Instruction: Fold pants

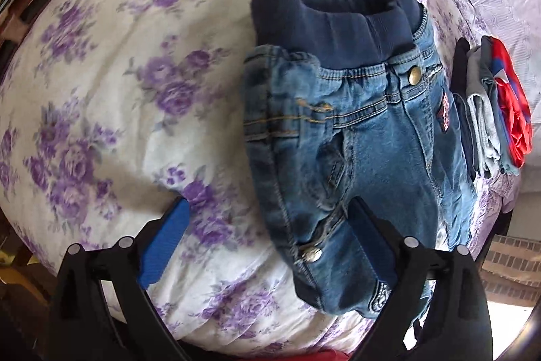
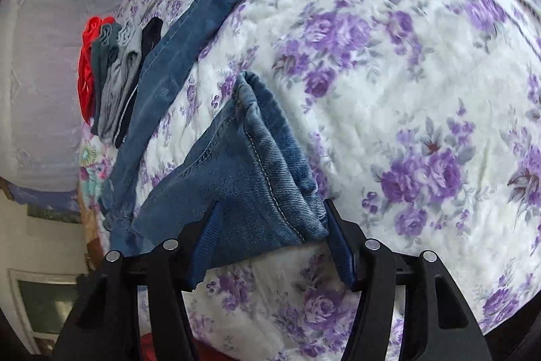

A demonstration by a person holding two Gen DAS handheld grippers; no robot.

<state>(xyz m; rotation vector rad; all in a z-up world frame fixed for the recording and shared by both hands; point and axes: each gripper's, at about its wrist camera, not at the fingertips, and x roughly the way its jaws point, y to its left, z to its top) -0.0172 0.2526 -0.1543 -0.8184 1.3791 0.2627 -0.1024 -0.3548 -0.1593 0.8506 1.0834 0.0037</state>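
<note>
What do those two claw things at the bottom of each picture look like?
Both look alike. The left tool and the right tool each have two black, angular plastic fingers faced with ribbed blue pads. Round silver pins sit on the black frames. No cables, sleeves or lettering show.

Left gripper (image 1: 267,239): two matte black plastic fingers (image 1: 162,246), each faced on its inner side with a bright blue ribbed pad. Behind each pad the black arm splits into two struts with triangular cut-outs. Round silver pin heads sit on top of the struts, two per side.

Right gripper (image 2: 270,242): same build. Black fingers (image 2: 341,246), darker blue ribbed pads, four silver pins behind the fingers, open triangular slots in the outer struts.
</note>
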